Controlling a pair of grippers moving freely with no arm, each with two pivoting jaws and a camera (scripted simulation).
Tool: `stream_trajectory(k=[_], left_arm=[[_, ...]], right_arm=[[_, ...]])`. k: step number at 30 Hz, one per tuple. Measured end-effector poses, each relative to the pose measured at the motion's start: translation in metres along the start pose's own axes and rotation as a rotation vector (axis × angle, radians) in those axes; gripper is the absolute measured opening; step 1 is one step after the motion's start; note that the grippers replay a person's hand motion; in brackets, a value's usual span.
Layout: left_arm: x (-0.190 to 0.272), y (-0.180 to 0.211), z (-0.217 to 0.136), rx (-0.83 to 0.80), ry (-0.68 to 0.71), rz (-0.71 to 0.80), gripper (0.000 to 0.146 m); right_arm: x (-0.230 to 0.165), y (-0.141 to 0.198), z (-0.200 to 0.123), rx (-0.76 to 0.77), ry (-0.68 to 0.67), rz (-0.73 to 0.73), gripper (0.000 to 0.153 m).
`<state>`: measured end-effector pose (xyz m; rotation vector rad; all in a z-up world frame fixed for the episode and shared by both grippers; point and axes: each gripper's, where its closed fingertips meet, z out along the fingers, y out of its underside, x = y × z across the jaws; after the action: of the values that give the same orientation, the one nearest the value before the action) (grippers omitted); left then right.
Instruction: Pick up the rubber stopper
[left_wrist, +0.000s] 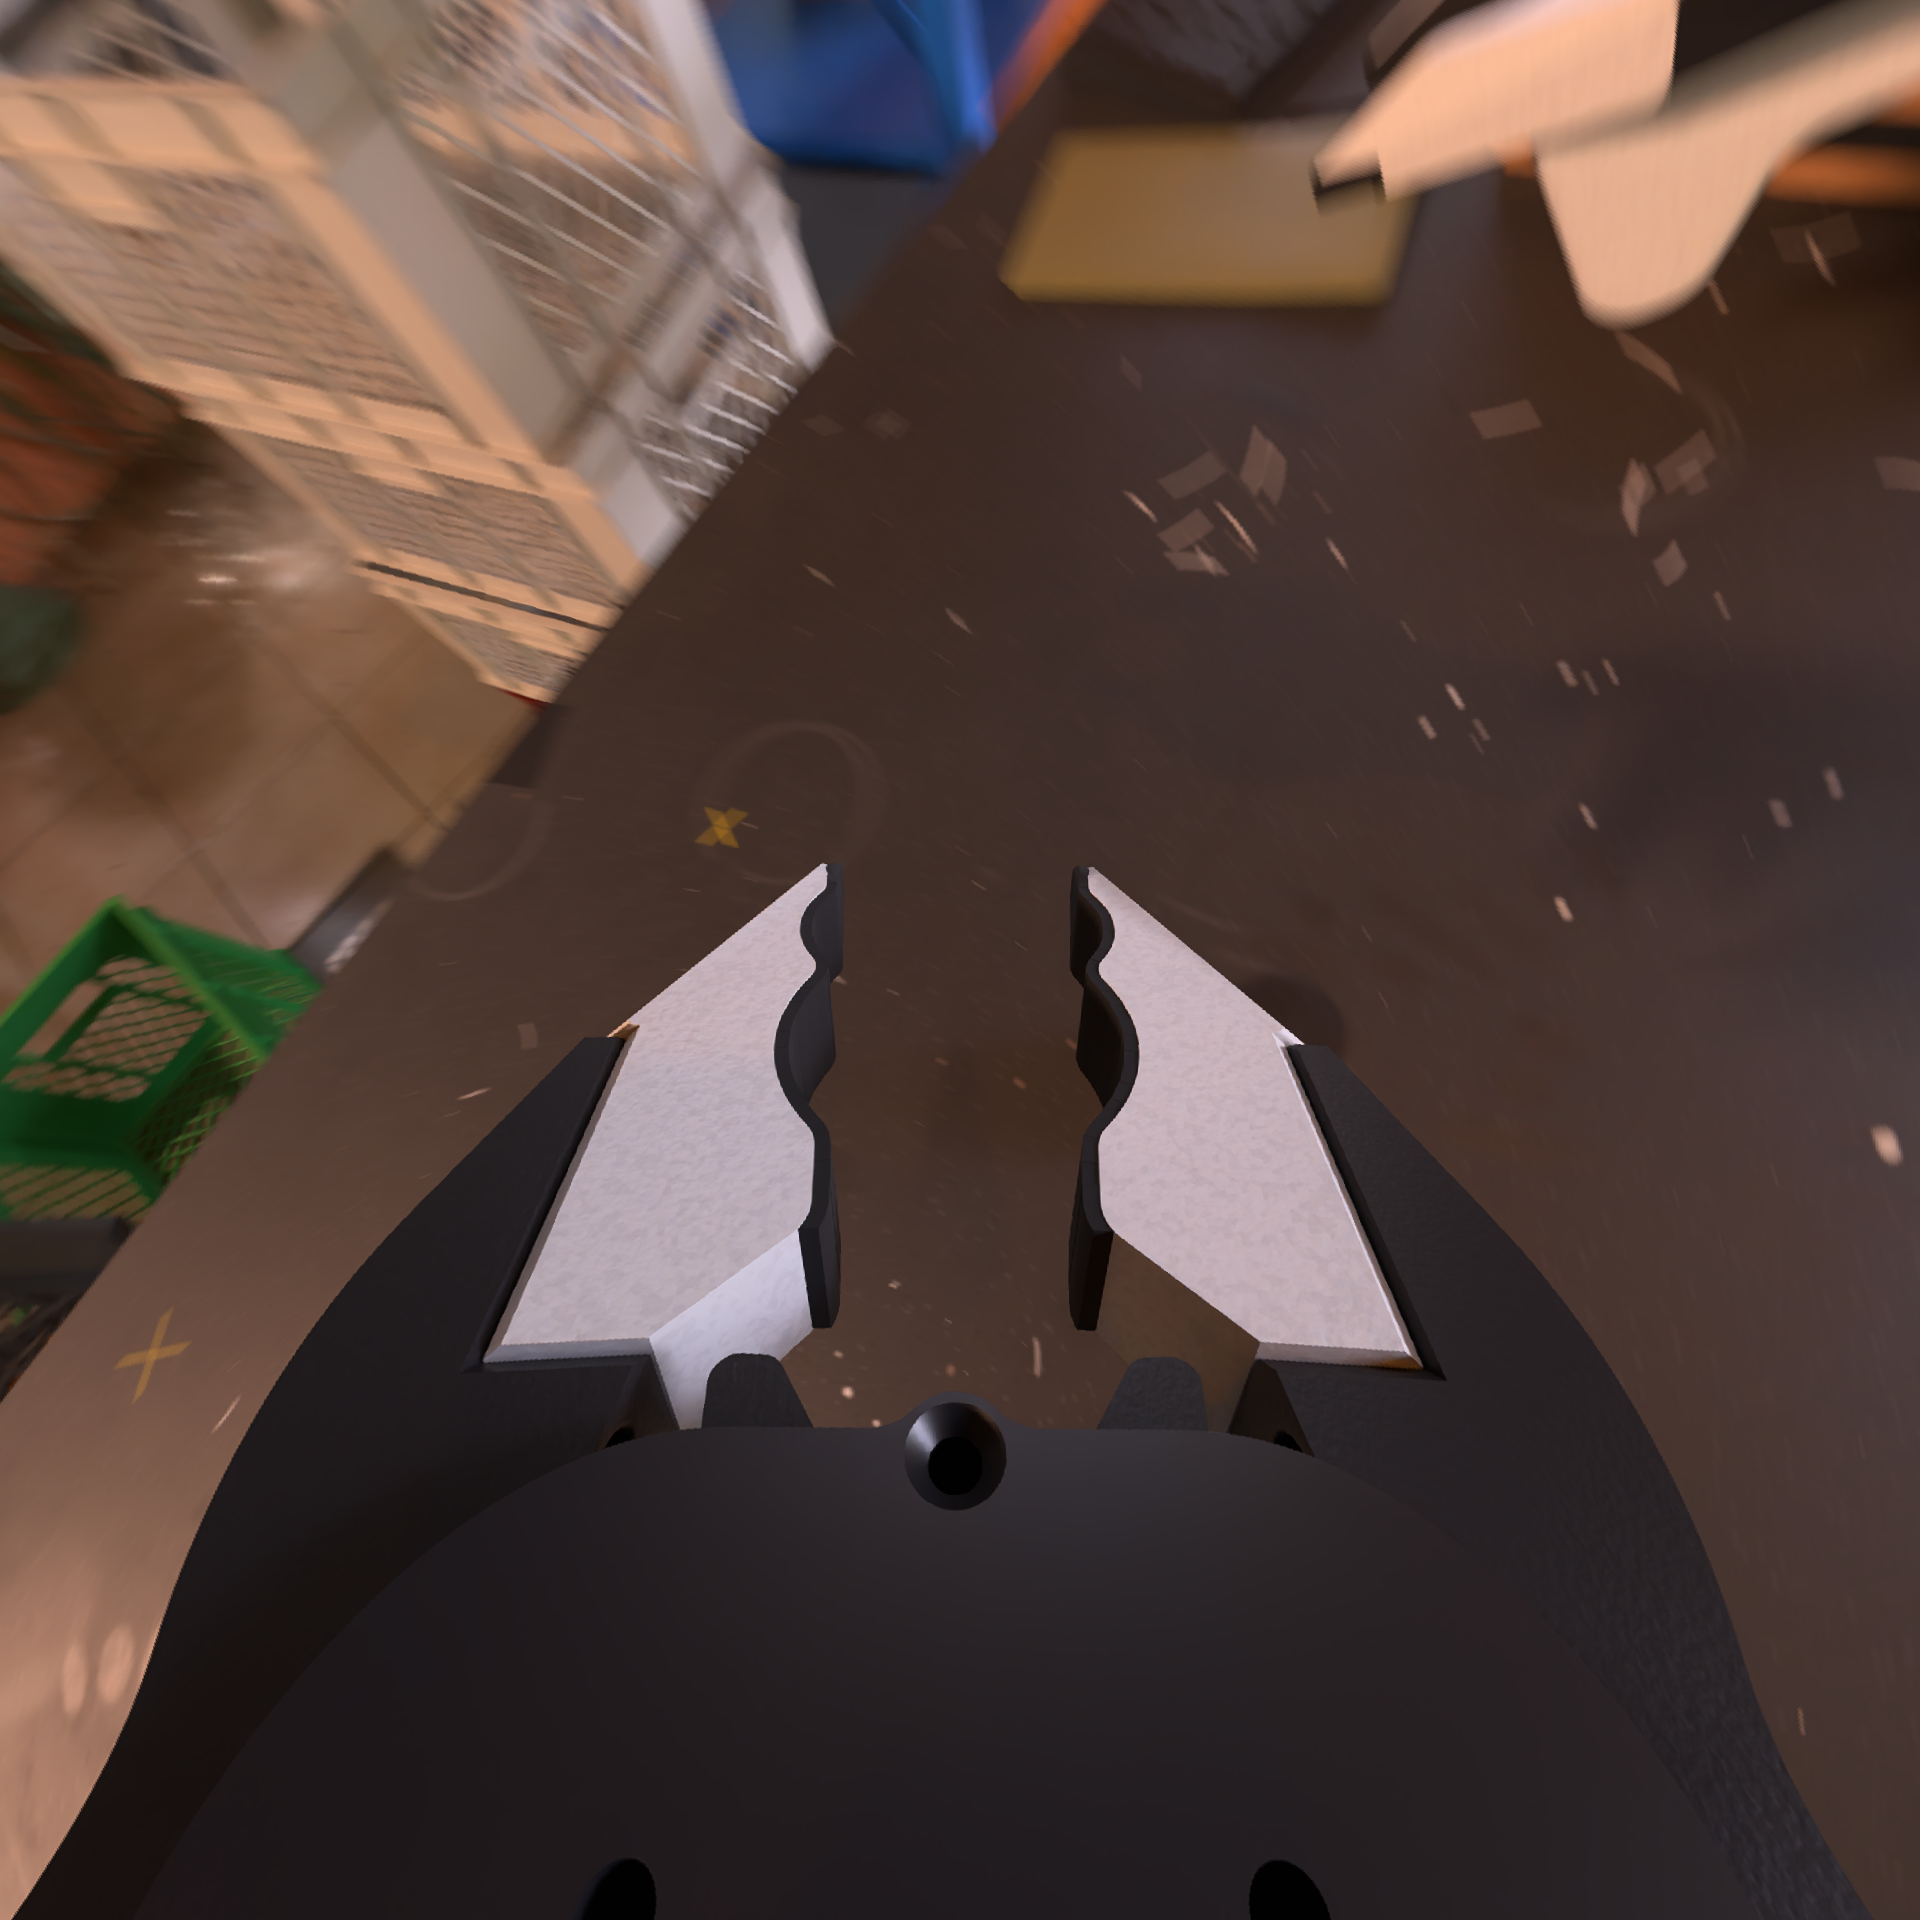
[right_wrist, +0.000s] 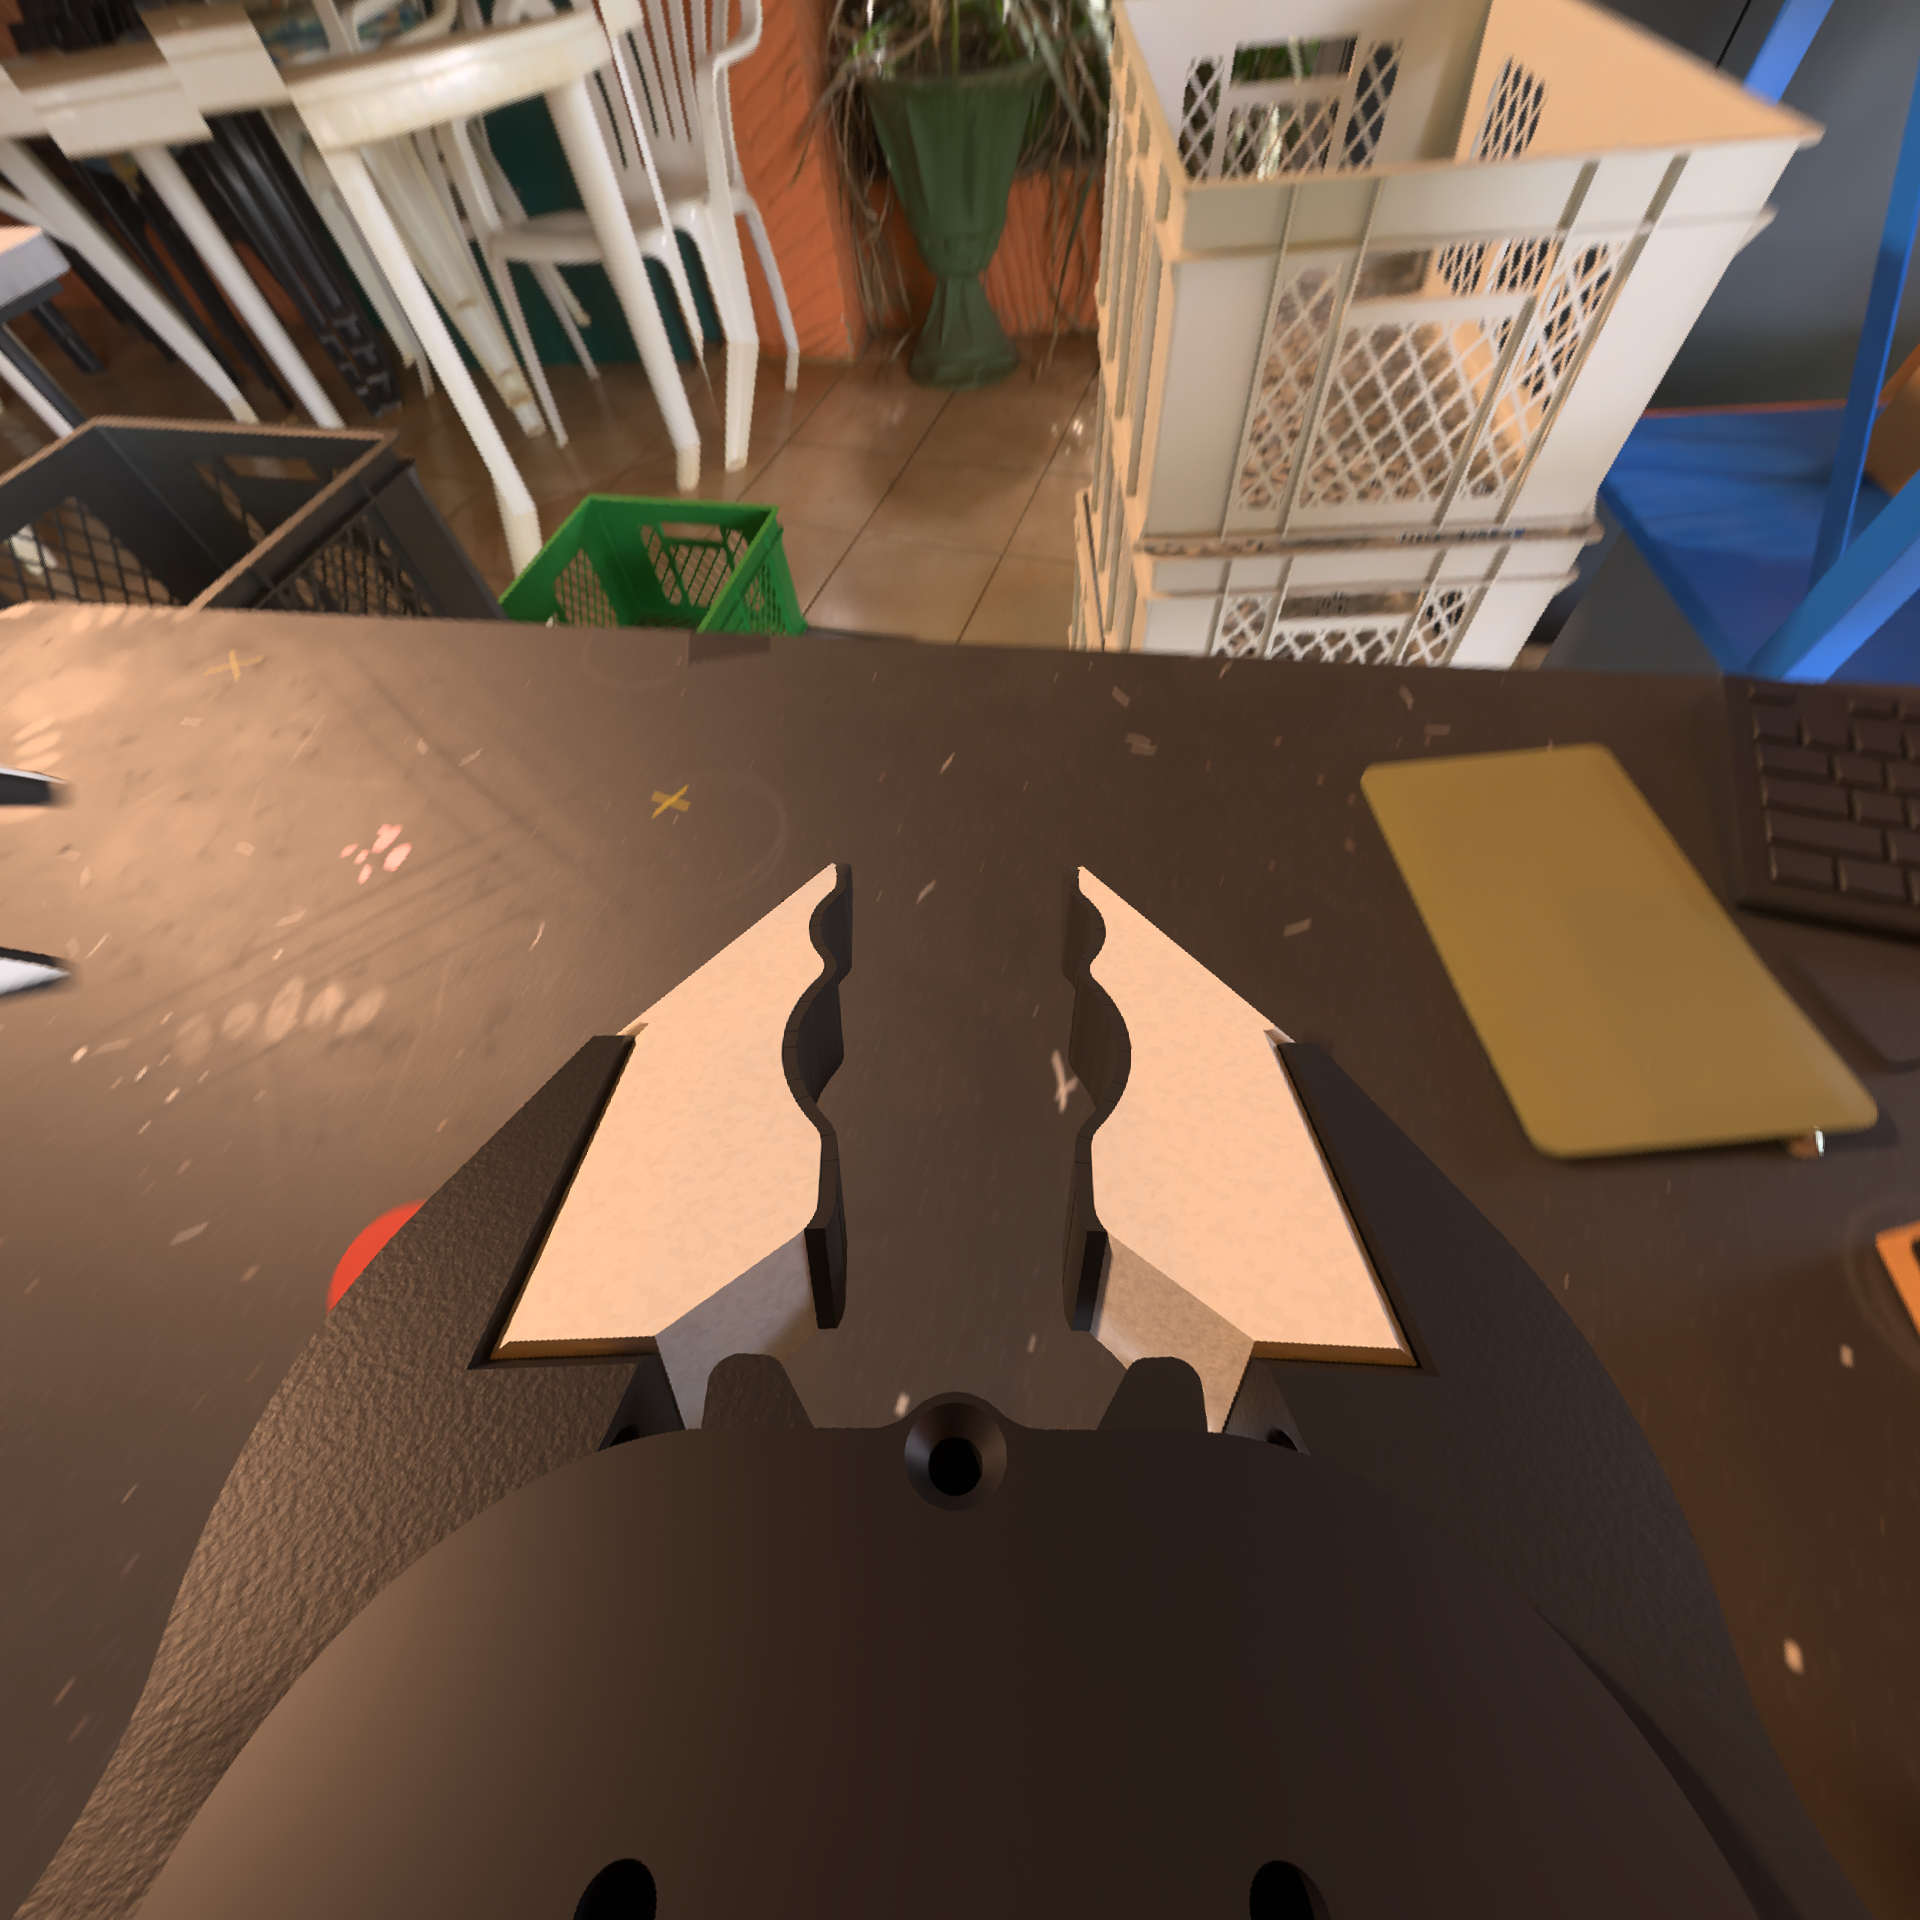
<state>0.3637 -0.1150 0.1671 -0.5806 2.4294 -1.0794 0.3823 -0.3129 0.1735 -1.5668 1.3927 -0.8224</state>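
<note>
A red rounded object, likely the rubber stopper (right_wrist: 366, 1247), lies on the dark table (right_wrist: 1143, 748). It is low on the left in the right wrist view and mostly hidden behind my right gripper's body. My right gripper (right_wrist: 961, 878) is open and empty above bare table, with the stopper to its left and nearer. My left gripper (left_wrist: 956, 883) is open and empty over bare table. The stopper does not show in the left wrist view. The right gripper (left_wrist: 1507, 156) shows at the top right of the left wrist view. The left gripper's fingertips (right_wrist: 31, 971) show at the right wrist view's left edge.
A yellow pad (right_wrist: 1600, 956) lies to the right, also in the left wrist view (left_wrist: 1216, 223). A dark keyboard (right_wrist: 1839, 800) lies behind it, and an orange item (right_wrist: 1901, 1278) is at the right edge. Beyond the table's far edge stand white crates (right_wrist: 1351, 364), a green crate (right_wrist: 665, 566) and a black crate (right_wrist: 208, 520).
</note>
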Motion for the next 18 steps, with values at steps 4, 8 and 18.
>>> stream_trajectory(k=[4,8,18], left_arm=[[0.047,0.032,0.048,-0.133,0.222,0.14,0.051],[0.057,0.052,0.087,-0.268,0.322,0.124,0.062],[0.059,0.085,0.103,-0.448,0.277,0.192,0.072]], right_arm=[[-0.019,0.035,-0.035,-0.055,-0.036,0.044,0.04],[-0.039,0.067,-0.058,-0.121,-0.085,0.053,0.039],[-0.071,0.093,-0.096,-0.172,-0.131,-0.002,0.039]])
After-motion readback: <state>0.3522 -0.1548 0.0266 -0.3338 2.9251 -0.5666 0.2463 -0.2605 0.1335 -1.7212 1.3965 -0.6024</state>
